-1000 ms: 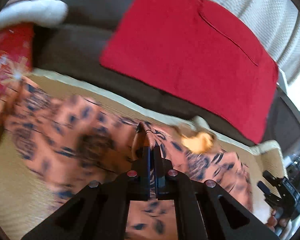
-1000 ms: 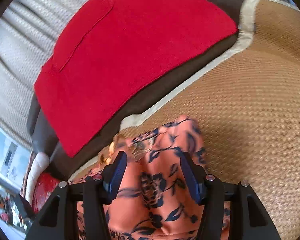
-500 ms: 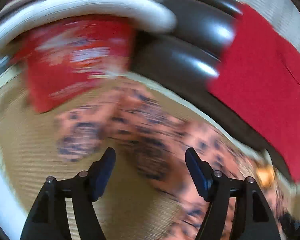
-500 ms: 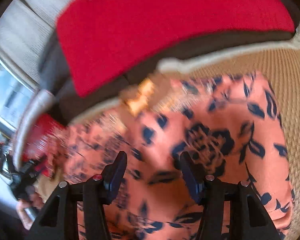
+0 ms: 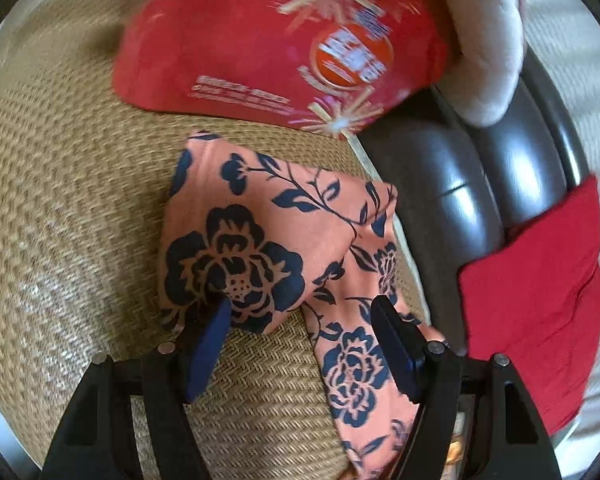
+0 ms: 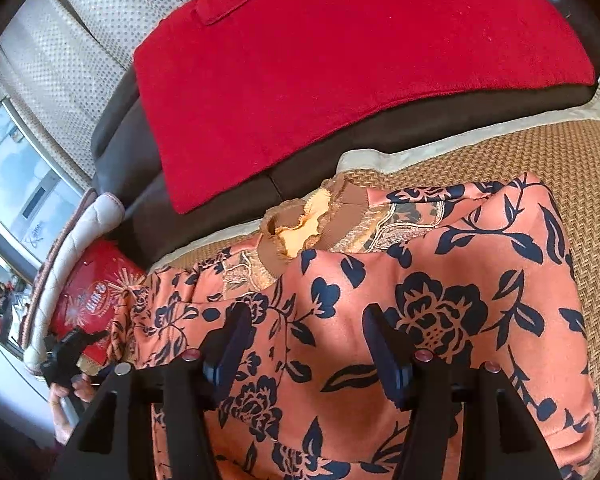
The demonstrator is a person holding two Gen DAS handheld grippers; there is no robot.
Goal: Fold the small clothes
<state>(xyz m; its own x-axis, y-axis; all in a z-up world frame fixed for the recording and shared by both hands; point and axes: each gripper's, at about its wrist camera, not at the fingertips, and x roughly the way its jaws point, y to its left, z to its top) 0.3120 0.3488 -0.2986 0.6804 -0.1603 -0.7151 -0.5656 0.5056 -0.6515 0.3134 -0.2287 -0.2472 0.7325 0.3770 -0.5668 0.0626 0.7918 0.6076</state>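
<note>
Releasing done: left claw (image 5: 300,320), clamped on the floral garment (image 5: 260,240) a second ago, now gapes over its sleeve end on the woven mat (image 5: 60,200). Right claw (image 6: 306,336) open, empty, above the body panel. Sleeve fold comes next, probably.

Both wrist views close, angled down over the floral garment (image 5: 260,248) (image 6: 420,320); shared: garment, red cloth (image 5: 540,300) (image 6: 340,72).

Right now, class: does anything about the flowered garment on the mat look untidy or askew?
Yes. The garment lies rumpled on the mat, its collar bunched and turned outward. One sleeve is folded back crookedly. Both grippers, left and right, are open above it.
</note>
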